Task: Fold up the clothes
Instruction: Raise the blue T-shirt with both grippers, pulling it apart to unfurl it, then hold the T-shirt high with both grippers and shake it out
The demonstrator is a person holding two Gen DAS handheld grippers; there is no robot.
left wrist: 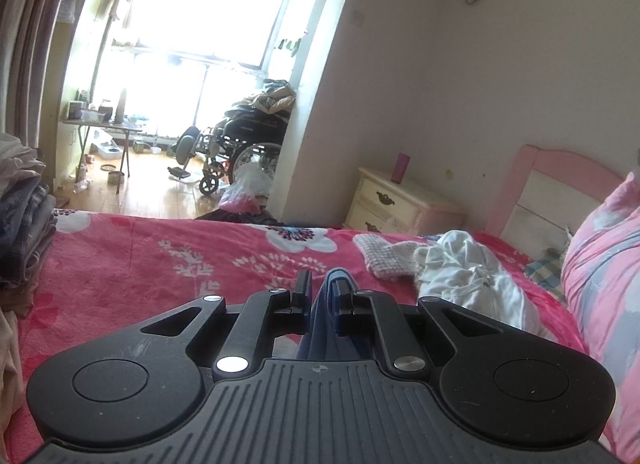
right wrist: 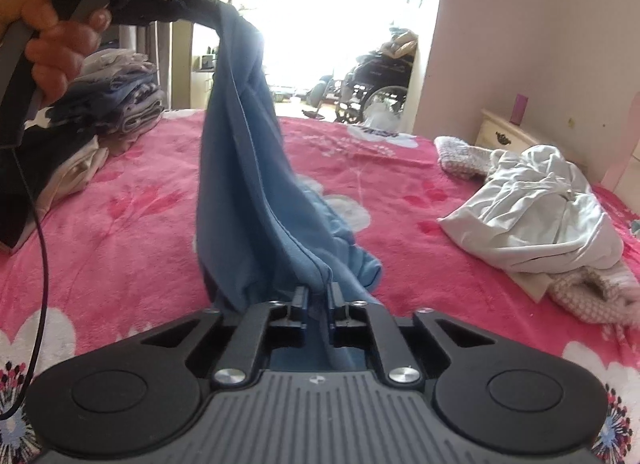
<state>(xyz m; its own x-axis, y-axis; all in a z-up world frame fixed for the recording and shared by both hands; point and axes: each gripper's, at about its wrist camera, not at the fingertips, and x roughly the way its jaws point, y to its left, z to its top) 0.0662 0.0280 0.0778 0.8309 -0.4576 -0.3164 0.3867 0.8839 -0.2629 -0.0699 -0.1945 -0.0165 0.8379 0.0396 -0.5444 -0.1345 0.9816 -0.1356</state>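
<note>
A blue garment (right wrist: 248, 168) hangs stretched between my two grippers above the pink flowered bed (right wrist: 120, 232). My right gripper (right wrist: 318, 290) is shut on its lower edge, low over the bed. My left gripper (right wrist: 200, 4) shows at the top left of the right wrist view, held high by a hand, shut on the garment's upper end. In the left wrist view, my left gripper (left wrist: 323, 284) pinches a fold of the blue garment (left wrist: 324, 328) between its fingers. Part of the garment pools on the bed.
A crumpled white garment (right wrist: 536, 216) and a pink knitted piece (right wrist: 460, 160) lie on the bed's right side. A stack of folded clothes (right wrist: 120, 100) sits at the left. A pillow (left wrist: 600, 264), a nightstand (left wrist: 396, 204) and a wheelchair (left wrist: 240, 144) lie beyond.
</note>
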